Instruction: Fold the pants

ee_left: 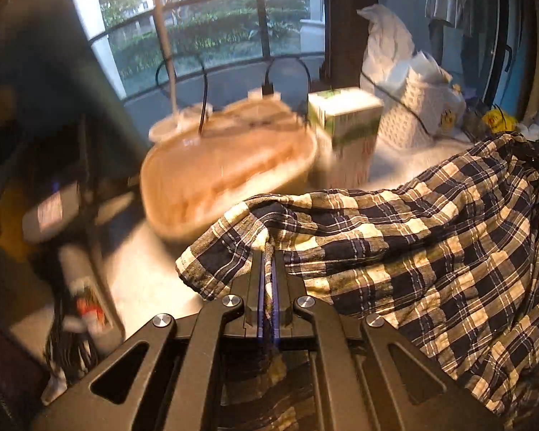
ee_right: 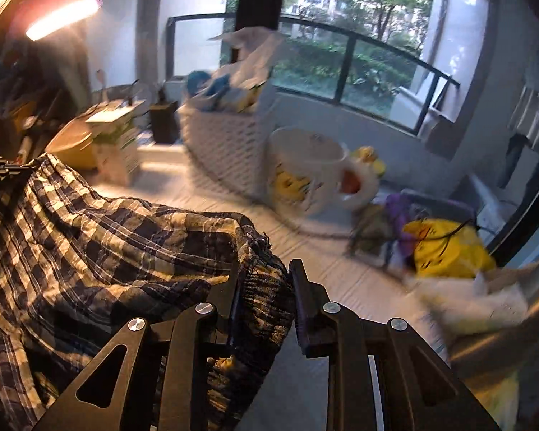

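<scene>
I have the left gripper pinched tight on a fold of the plaid pants, its two fingers pressed together low in the centre of the left wrist view with only a thin ridge of cloth between them. From there the pants stretch away to the right edge of that frame, bunched and lifted off the white table, with the hem edge hanging just left of my fingers. To the left of that hem I see a strip of bare tabletop running down toward the lower left, where black cables hang at the table's edge. Just beyond the hem, in mid-frame, sits a tan oval tub, and beside it to the right a green-and-white carton; both stand near the cloth, though blur keeps me from telling whether the tub touches it. In the right wrist view my right gripper is narrowed onto a thick wad of the pants, the left finger sunk into the cloth and the right finger against its outer edge; I think the pads are pressing, but the view is smeared. The pants fill the left half of that frame. To the right of my fingers the table lies open as far as a white mug in mid-frame, a white lattice basket behind it, and a yellow bag at the right.
</scene>
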Tool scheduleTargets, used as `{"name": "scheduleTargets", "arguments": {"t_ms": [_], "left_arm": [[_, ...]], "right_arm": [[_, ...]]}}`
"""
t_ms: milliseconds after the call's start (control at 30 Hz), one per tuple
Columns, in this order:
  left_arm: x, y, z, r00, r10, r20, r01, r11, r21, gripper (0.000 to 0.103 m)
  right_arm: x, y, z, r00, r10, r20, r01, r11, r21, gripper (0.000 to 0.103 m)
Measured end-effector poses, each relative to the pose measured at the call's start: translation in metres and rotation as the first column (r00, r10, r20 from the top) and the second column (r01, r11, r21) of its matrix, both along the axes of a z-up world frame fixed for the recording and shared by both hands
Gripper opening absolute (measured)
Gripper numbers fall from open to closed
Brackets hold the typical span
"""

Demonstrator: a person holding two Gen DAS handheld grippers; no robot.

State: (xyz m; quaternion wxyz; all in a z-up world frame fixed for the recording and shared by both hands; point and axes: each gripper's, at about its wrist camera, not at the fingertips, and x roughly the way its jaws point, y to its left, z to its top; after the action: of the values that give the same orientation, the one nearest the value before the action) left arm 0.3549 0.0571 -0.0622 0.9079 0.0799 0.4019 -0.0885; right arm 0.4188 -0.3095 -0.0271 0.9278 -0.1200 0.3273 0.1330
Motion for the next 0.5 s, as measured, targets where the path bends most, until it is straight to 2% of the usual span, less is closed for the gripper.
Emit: {"name": "scheduleTargets", "arguments": {"t_ms": [100, 200, 300, 367, 400, 433, 467, 500], "left_arm": [[0.023, -0.001, 0.0, 1.0, 0.009, 0.015, -0.009, 1.0, 0.001, 0.002], [0.039, -0.001, -0.008, 0.999, 0.024, -0.021, -0.024, 1.0, 0.01, 0.006], [0.045, 0.005, -0.013, 0.997, 0.037, -0.067, -0.038, 0.999, -0.022, 0.021], [0.039, 0.011, -0.01, 0.996, 0.043, -0.077, -0.047, 0.998, -0.05, 0.048], [0.031, 0.014, -0.006, 0.997, 0.046, -0.068, -0.05, 0.997, -0.062, 0.053], [0.023, 0.015, -0.003, 0.997, 0.049, -0.057, -0.053, 0.997, -0.064, 0.055], [0.014, 0.017, 0.001, 0.998, 0.047, -0.046, -0.05, 0.996, -0.067, 0.055], [0.001, 0.017, 0.008, 0.999, 0.033, -0.038, -0.036, 0.996, -0.078, 0.055]], "right_arm": [[0.02, -0.009, 0.005, 1.0, -0.027, 0.012, 0.026, 1.0, 0.006, 0.024], [0.039, -0.015, 0.004, 0.999, -0.043, 0.005, 0.043, 0.999, 0.011, 0.024], [0.058, -0.016, -0.01, 0.998, -0.059, -0.037, 0.06, 0.998, 0.016, 0.028], [0.062, -0.015, -0.017, 0.996, -0.064, -0.061, 0.065, 0.998, 0.016, 0.04], [0.061, -0.016, -0.017, 0.996, -0.069, -0.059, 0.07, 0.997, 0.017, 0.047], [0.059, -0.016, -0.016, 0.996, -0.075, -0.052, 0.076, 0.997, 0.019, 0.066], [0.053, -0.019, -0.014, 0.996, -0.078, -0.037, 0.079, 0.996, 0.027, 0.078], [0.049, -0.02, -0.012, 0.997, -0.078, -0.03, 0.079, 0.996, 0.034, 0.079]]}}
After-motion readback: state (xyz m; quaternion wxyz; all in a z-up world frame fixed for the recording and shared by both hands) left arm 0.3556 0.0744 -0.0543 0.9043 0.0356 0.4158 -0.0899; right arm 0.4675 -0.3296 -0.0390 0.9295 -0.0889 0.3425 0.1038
